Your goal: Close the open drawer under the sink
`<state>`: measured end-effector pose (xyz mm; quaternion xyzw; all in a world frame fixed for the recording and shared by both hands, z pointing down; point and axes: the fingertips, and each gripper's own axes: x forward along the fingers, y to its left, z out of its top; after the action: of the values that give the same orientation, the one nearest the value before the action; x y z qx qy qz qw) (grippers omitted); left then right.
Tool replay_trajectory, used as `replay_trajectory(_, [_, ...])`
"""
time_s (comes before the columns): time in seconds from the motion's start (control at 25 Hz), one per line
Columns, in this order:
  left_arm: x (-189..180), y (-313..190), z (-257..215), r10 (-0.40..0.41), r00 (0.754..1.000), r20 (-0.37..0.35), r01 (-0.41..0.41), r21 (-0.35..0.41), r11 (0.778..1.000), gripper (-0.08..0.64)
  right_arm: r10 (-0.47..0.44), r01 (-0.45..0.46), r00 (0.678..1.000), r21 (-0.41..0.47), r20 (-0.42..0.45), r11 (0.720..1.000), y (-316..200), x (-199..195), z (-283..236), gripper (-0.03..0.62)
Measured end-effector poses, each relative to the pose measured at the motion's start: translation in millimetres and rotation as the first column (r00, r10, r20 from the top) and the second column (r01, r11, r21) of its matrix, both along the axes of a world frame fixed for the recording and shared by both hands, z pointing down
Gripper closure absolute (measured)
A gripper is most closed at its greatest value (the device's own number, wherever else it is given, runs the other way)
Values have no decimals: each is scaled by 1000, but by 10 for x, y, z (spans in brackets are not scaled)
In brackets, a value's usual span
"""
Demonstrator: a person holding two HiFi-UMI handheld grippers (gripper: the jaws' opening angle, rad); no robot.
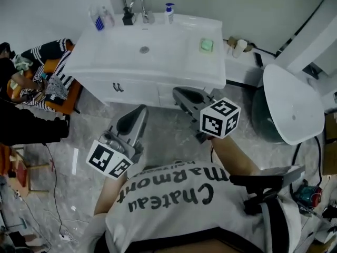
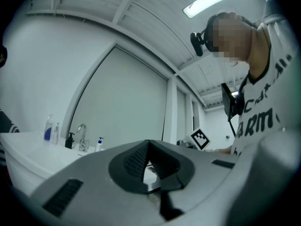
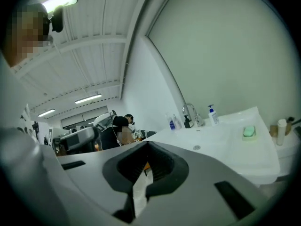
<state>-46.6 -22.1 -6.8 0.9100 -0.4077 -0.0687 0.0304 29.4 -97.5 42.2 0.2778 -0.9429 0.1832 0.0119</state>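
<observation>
**Both grippers shut and empty in front of the vanity; drawer front looks about flush**

The drawer [image 1: 131,92] sits under the white sink [image 1: 158,77], its long front running side to side across the person's path, with a small dark handle [image 1: 118,87] towards its left end. From where the head camera looks, that front seems in line with the panel beside it. I can't make out a gap, so I judge it closed or very nearly so.

The left gripper [image 1: 138,113] points at the cabinet from just short of it, and the handle lies ahead of its fingertips and a little to the left. Its jaws are pressed together with nothing between them, as its own view confirms [image 2: 148,145]. The right gripper [image 1: 179,94] hovers near the right end of the cabinet front, its tips likewise closed on nothing [image 3: 146,148]. Neither touches the drawer as far as I can see.

Of the two, the left is nearer the handle. If any push remains, it would go straight ahead, square to the front's long axis.

On the sink deck stand a faucet [image 1: 138,7], a pump bottle [image 1: 169,12] and a green soap [image 1: 206,45].
</observation>
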Motion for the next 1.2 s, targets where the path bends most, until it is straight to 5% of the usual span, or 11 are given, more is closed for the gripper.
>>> replay_trajectory(0.32, [201, 121, 22, 21, 997, 71, -19, -38, 999, 552, 12, -10, 1000, 137, -14, 991, 293, 363, -443, 580])
replay_trajectory(1.2, [210, 237, 418, -64, 993, 98, 75, -108, 991, 552, 4, -2, 995, 19, -96, 1000, 324, 601, 98, 581])
